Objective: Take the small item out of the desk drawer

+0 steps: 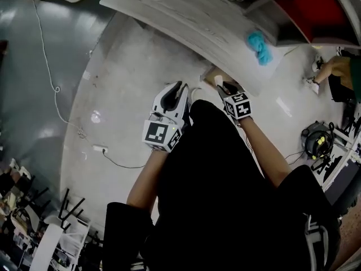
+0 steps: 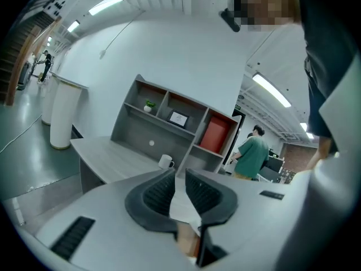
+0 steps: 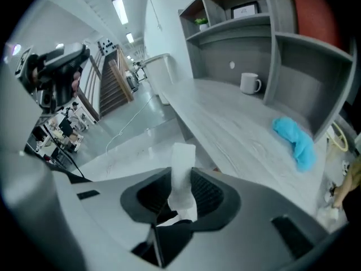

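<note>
Stretching along the shelves, the long pale wood-grain table carries a crumpled blue cloth and a white mug. The left gripper is slightly apart and empty. The right gripper is clamped on the small white strip-shaped item, upright beside the table's edge.

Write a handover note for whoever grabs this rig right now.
Left tongs: jaws slightly apart, nothing gripped, pointed at the desk.
Right tongs: clamped on the small white item, held beside the desk edge.
Drawer: appears open just under the desk edge, close to the gripped item.
Done: the item is out and in the grip.
Left: probably set the item down somewhere and push the drawer shut.
</note>
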Demonstrator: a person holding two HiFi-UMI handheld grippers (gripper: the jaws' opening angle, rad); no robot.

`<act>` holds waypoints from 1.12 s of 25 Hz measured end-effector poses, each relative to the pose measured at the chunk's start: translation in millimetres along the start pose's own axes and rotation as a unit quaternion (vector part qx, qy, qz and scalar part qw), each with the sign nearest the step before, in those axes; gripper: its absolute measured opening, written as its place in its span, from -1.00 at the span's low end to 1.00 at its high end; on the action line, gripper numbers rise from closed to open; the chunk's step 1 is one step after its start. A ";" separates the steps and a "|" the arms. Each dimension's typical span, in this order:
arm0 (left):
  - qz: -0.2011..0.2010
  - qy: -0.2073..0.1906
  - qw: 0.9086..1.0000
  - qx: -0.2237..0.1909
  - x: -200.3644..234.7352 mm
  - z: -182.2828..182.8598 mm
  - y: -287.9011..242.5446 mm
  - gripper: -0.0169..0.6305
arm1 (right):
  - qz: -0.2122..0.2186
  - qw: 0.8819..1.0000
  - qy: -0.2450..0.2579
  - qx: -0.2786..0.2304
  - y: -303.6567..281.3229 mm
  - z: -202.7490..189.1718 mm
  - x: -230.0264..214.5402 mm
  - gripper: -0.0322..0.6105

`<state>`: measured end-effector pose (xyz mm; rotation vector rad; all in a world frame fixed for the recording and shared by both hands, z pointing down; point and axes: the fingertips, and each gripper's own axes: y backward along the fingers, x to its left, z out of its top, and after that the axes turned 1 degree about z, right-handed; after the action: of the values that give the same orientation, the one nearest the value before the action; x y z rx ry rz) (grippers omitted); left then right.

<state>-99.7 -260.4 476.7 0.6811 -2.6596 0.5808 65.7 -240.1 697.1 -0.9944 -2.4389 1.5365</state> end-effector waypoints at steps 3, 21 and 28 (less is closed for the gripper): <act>-0.016 -0.009 1.000 0.004 2.4 12.2 -2.2 -0.83 | -0.014 0.999 -0.012 -0.035 25.6 26.3 8.9 -0.57; -0.130 -0.046 0.990 0.012 -18.1 91.7 -57.9 -0.90 | -0.193 0.931 -0.089 -0.296 227.6 158.7 -8.8 -0.57; -0.184 -0.088 0.979 0.004 -47.5 126.7 -67.1 -0.90 | -0.234 0.894 -0.113 -0.364 285.5 177.5 2.6 -0.57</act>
<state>-52.9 -354.6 368.5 1.2441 -2.5883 0.4447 127.7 -295.9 371.5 -0.2081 -3.1774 0.6018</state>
